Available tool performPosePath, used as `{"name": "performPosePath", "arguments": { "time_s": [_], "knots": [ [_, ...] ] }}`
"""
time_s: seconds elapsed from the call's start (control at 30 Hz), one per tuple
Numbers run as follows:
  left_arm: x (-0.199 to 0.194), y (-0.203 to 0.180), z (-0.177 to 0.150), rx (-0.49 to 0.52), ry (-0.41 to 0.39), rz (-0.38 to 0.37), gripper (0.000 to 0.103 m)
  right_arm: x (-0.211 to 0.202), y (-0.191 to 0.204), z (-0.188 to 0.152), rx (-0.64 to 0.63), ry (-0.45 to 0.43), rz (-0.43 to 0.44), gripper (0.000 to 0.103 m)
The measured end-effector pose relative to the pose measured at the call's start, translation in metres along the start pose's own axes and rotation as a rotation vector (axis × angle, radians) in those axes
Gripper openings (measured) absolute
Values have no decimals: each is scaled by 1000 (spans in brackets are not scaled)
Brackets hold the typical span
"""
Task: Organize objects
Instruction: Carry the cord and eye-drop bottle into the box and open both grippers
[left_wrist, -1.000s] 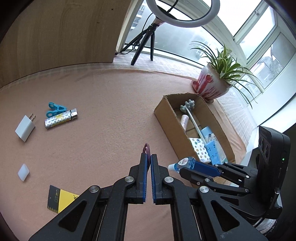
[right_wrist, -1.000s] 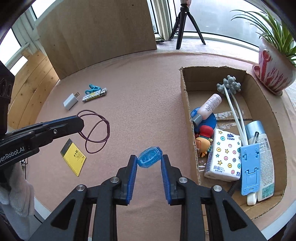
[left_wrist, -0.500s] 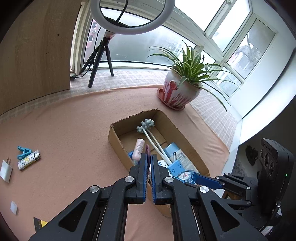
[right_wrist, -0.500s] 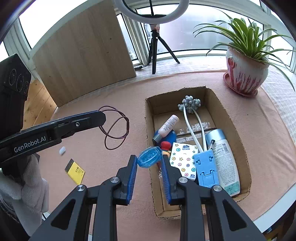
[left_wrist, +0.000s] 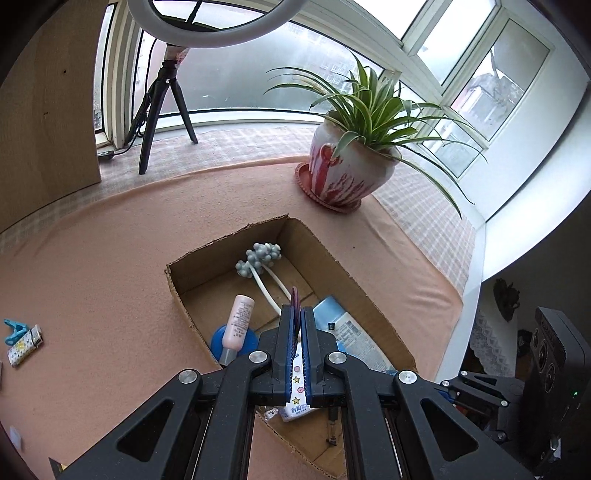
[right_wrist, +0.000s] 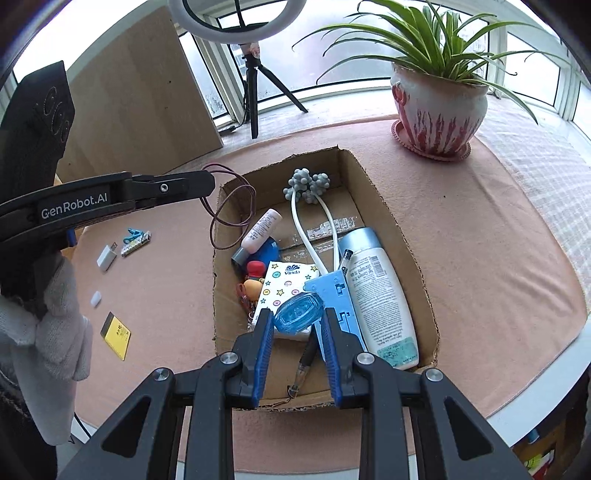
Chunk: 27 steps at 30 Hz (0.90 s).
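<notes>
An open cardboard box (right_wrist: 388, 206) (left_wrist: 332, 254) on the pink table holds several items: a lotion bottle (right_wrist: 380, 291), a tissue pack (right_wrist: 284, 284), a pink tube (right_wrist: 260, 232) and a grey massager (right_wrist: 306, 182). My left gripper (left_wrist: 296, 306) is shut on a thin maroon hair band (right_wrist: 236, 210), which hangs over the box's left wall. My right gripper (right_wrist: 298, 314) is shut on a small blue bottle (right_wrist: 299, 312) and holds it above the box's near half.
A potted plant (right_wrist: 437, 99) stands behind the box at the right. A ring light on a tripod (right_wrist: 255, 85) stands by the window. Left of the box lie a white charger (right_wrist: 107, 256), a lighter with a blue clip (right_wrist: 136, 238), a white eraser (right_wrist: 95, 298) and a yellow card (right_wrist: 116, 334).
Both grippers have moved right from the open table to above the box, carrying the hair band and the blue bottle with them.
</notes>
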<state>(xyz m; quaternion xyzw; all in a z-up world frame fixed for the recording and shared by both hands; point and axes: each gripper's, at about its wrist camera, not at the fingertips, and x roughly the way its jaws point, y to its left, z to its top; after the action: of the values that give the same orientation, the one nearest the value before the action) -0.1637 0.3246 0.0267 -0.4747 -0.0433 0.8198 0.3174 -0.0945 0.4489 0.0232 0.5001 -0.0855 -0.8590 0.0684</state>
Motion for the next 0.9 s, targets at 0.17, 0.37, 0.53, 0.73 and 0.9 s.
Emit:
{"name": "performPosePath", "arguments": {
  "time_s": [0.17,0.37,0.53,0.73,0.9],
  "knots": [
    [10,-4,0,-3,9,14,4,4,-6,0,2,9,4,24],
    [12,4,0,-44,16,48,37,7,-6,2,-16,17,12,24],
    [3,19,-6,-92,-9,71,46,7,3,2,-58,16,8,48],
    [-21,45,-24,-145,-29,122,46,10,19,4,-96,20,23,48],
    [-50,80,-50,-218,-44,175,48,19,40,5,-141,39,51,48]
  ]
}}
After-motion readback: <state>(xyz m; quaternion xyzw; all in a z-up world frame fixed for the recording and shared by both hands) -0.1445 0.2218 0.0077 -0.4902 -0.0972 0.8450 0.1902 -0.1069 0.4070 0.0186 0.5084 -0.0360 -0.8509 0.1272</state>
